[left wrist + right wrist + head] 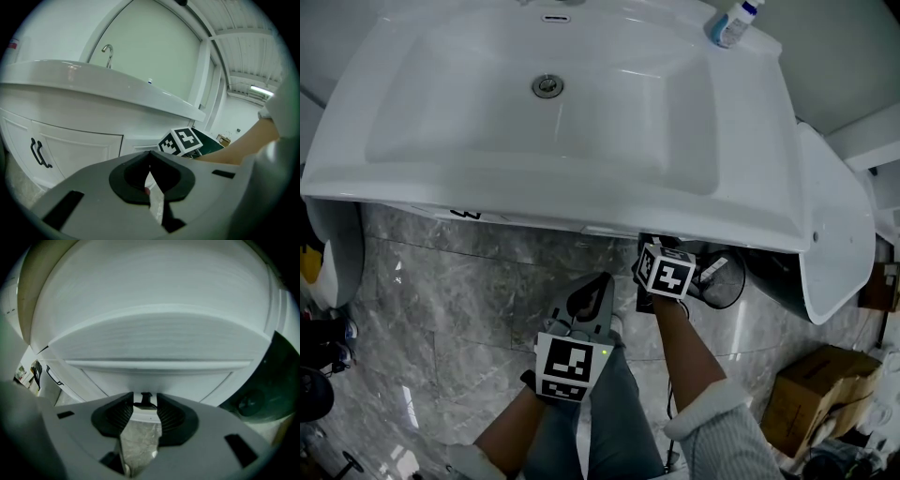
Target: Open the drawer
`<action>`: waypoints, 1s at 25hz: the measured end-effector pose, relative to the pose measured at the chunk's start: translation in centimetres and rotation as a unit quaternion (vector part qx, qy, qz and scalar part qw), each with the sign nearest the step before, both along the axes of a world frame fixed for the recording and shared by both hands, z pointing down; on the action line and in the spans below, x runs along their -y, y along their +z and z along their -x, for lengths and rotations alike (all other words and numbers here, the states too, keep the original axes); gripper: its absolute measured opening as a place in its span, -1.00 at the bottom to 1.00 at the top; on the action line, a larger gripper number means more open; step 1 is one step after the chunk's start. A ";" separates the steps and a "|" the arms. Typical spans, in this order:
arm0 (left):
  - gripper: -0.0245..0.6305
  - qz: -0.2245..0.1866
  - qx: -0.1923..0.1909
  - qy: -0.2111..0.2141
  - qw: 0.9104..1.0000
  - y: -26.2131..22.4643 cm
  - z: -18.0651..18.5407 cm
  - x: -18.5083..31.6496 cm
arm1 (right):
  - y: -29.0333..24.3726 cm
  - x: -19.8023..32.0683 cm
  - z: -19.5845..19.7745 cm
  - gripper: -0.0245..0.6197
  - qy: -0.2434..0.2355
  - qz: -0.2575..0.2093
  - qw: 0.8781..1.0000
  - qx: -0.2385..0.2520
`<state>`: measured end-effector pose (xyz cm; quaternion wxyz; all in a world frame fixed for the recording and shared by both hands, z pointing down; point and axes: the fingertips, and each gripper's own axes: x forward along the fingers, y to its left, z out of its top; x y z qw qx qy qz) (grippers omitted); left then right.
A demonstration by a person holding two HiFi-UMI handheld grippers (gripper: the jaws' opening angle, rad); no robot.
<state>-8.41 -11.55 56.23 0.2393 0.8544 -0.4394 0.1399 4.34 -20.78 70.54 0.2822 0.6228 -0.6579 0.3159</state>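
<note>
Reaching under the sink basin (581, 122), right gripper (145, 405) has jaws narrowly apart w/ the small dark handle (146, 397) at their tips, not clamped. Drawer (154, 373) sits in the white cabinet below the basin. Prob. rigid, light, sliding; the handle is small & slick, so grip it centred. Left gripper (600, 284) is closed, empty, low nr the leg.
</note>
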 end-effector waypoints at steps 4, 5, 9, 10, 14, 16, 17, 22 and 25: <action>-0.87 0.000 -0.002 0.000 1.000 -0.1 0.1 0.2 | 0.0 0.0 -0.1 -0.45 -0.013 -0.008 1.000 -0.018; -0.88 -0.001 -0.002 0.000 1.000 -0.2 0.1 0.1 | 0.0 0.0 0.0 -0.46 -0.019 -0.010 1.000 -0.014; -0.87 0.001 -0.004 -0.002 1.000 -0.1 0.2 -0.1 | 0.0 -0.1 0.1 -0.49 -0.039 -0.009 0.999 0.021; -0.87 0.002 -0.004 -0.002 1.000 -0.1 0.1 -0.2 | 0.0 -0.1 0.2 -0.49 -0.044 -0.009 0.999 0.031; -0.88 0.006 -0.003 0.001 1.000 0.1 -0.2 -0.5 | -0.1 -0.4 0.5 -0.50 -0.076 -0.008 0.996 0.048; -0.87 0.008 -0.005 0.000 1.000 0.1 -0.3 -0.5 | -0.1 -0.7 0.7 -0.51 -0.099 -0.005 0.994 0.046; -0.87 0.009 -0.006 0.000 1.000 0.1 -0.4 -0.5 | -0.2 -0.8 0.8 -0.51 -0.111 -0.003 0.993 0.044; -0.87 0.010 -0.011 0.002 1.000 -0.1 -1.0 -0.4 | -0.3 -1.5 1.2 -0.56 -0.173 0.007 0.984 0.028; -0.87 0.008 -0.012 0.004 1.000 -0.3 -1.3 -0.4 | -0.4 -1.9 1.2 -0.57 -0.193 0.009 0.981 0.035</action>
